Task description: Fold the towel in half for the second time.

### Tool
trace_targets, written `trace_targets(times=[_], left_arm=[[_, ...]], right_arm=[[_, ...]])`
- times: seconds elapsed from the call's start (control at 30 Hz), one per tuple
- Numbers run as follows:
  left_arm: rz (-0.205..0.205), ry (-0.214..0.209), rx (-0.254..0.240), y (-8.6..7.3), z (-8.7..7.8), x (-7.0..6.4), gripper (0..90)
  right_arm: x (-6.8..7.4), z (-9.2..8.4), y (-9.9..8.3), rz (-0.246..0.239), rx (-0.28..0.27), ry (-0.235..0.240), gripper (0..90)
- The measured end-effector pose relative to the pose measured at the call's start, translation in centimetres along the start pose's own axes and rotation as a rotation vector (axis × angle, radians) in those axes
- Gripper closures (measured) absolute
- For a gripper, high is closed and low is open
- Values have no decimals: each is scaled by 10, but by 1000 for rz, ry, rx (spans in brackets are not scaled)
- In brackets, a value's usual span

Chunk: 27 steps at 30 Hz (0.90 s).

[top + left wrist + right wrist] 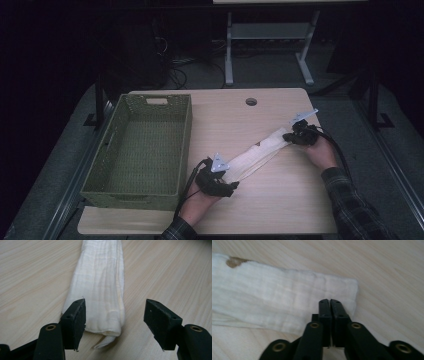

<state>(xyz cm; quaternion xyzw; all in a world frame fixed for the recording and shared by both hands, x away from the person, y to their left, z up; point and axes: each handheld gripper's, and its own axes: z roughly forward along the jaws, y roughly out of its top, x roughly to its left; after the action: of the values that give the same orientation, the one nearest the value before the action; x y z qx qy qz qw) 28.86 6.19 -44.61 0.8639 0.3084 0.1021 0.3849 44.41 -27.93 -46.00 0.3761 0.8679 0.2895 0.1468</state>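
A long strip of folded white cloth point(260, 152) lies slantwise on the table point(280, 210), off to the right of the green woven basket point(145, 150), as I work it with a gripper in each hand. My left gripper point(115, 322) stands with its jaws wide apart at the end of the cloth nearer the basket, the folded end lying between them untouched. My right gripper point(330, 315) is at the end farthest from the basket, its jaws pressed together; they lie over the cloth's edge, though I cannot tell whether any fabric is pinched between them.

The risk, as I judge it: if the right jaws hold nothing, a pull away from the basket would slide off and leave the strip where it lies. If they do hold, tugging while my left end is free could drag the whole strip across the table and loosen the folds. A loose tail point(105, 341) pokes out under the near end and could catch or unfold when my left jaws close.
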Motion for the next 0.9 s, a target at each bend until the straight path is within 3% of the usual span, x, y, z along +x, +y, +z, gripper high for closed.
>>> trace_targets(times=[0.13, 0.27, 0.3, 0.37, 0.4, 0.43, 0.47, 0.53, 0.6, 0.63, 0.7, 0.9], left_arm=[[-14, 22, -13, 5, 0, 7, 454], [-26, 55, -27, 12, 3, 13, 639], [-26, 45, -6, 17, 7, 18, 716], [-24, 55, 2, 19, 10, 21, 800], [-23, 63, 10, 21, 14, 22, 800], [-4, 93, 35, 23, 21, 26, 857], [-4, 93, 35, 23, 21, 26, 872], [-1, 143, 63, 26, 30, 35, 889], [-11, 147, 68, 26, 32, 38, 893], [-14, 151, 94, 24, 37, 41, 893], [-20, 134, 117, 22, 41, 40, 893], [2, 83, 126, 20, 38, 31, 896]], right_arm=[[14, -18, -1, -18, -36, 19, 721], [21, -27, -8, -21, -54, 35, 629], [22, -30, -12, -11, -64, 42, 559], [20, -31, -14, 1, -69, 54, 504], [20, -31, -14, 1, -69, 54, 504], [20, -32, -15, 17, -74, 58, 459], [19, -31, -15, 22, -79, 60, 436], [20, -32, -15, 17, -87, 60, 419], [23, -34, -15, 17, -86, 57, 396], [24, -36, -16, 23, -94, 64, 393], [26, -38, -19, 23, -98, 74, 381], [33, -45, -23, 17, -112, 90, 367]])
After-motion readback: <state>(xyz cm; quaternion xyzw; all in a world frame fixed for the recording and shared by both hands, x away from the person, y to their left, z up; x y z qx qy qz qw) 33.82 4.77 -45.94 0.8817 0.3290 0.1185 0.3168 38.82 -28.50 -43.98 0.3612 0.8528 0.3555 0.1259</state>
